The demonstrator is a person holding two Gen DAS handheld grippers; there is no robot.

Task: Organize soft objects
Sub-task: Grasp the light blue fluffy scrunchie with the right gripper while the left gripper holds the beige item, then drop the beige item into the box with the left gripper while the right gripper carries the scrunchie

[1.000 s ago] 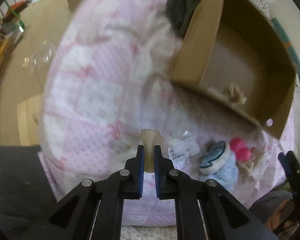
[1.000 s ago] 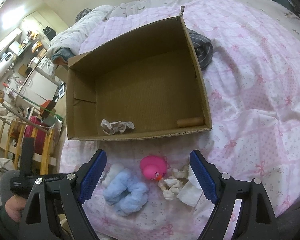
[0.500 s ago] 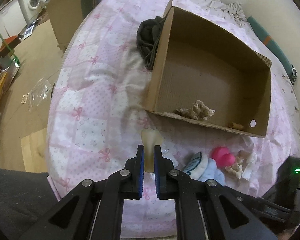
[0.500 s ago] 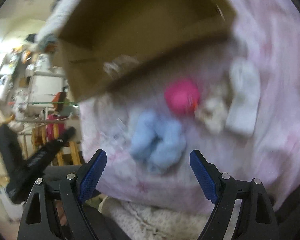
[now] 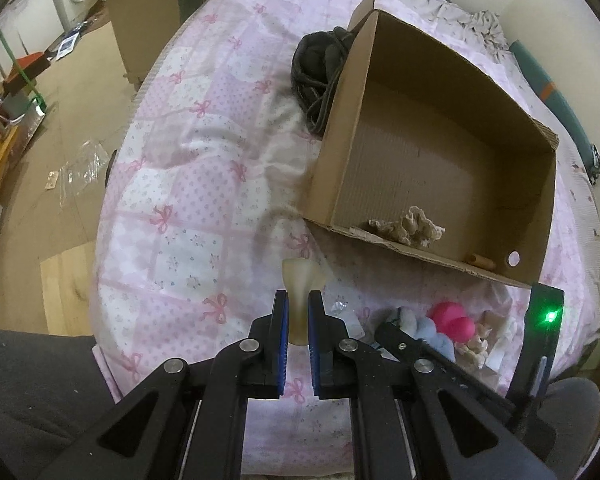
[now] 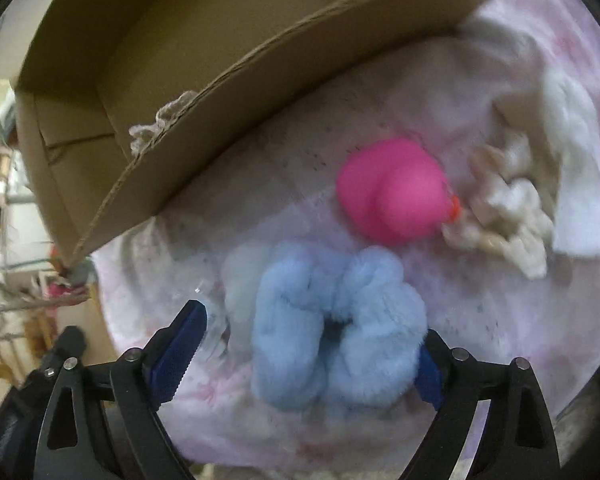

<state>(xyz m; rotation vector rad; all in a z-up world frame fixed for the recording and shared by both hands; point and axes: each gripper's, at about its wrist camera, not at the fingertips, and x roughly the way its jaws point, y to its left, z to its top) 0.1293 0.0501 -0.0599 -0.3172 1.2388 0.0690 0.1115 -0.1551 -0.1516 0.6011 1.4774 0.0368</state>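
My left gripper is shut on a pale cream squishy piece, held above the pink quilt in front of the cardboard box. A beige crochet piece lies inside the box. My right gripper is open, its jaws straddling a fluffy blue scrunchie on the quilt. A pink rubber duck, a cream knitted piece and a white cloth lie just beyond. The duck also shows in the left wrist view.
A dark bundled garment lies against the box's far left wall. A small cardboard tube sits in the box's near corner. The bed edge drops to a brown floor on the left. A clear plastic wrapper lies by the scrunchie.
My right gripper has dropped down and forward, from above the box to close over the blue scrunchie. My left gripper still holds the cream piece and has swung to face the box.
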